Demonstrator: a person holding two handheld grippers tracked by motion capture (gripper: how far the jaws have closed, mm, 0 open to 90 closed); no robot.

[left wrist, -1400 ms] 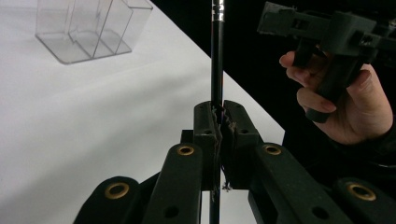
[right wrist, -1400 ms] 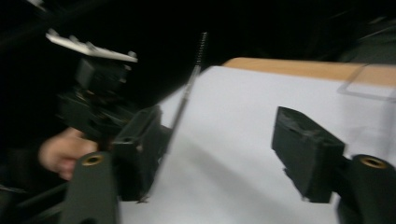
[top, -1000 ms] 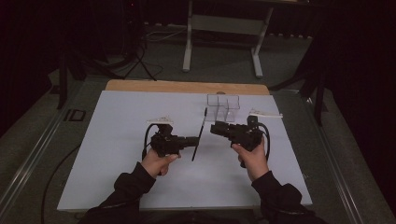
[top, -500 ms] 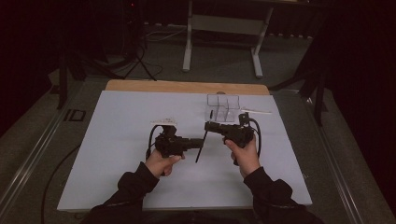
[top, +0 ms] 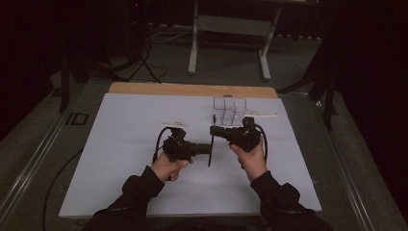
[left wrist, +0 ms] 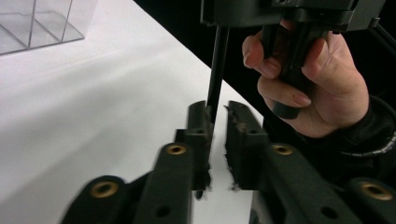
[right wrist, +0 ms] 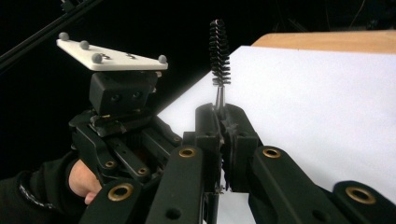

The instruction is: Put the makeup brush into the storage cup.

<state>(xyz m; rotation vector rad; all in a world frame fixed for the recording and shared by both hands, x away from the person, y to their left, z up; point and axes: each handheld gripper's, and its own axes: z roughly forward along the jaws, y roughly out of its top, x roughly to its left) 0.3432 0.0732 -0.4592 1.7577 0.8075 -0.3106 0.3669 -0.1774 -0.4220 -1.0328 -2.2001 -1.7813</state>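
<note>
White bench (top: 120, 159) top with a wooden far edge, set on a grey floor in a dark room; a clear divided box (top: 230, 109) stands at the back. Left tongs (top: 210, 148) held level, pointing right, jaws just eased apart beside the brush (top: 210, 156) handle. Right tongs (top: 212, 130) point left, just clamped on the brush stem, bristles up.

Black sleeves with ribbed cuffs are worn on both forearms. The left gripper (top: 210, 148) and right gripper (top: 212, 130) are built of black links pinned with brass-coloured rivets; a black cable is looped from each.
</note>
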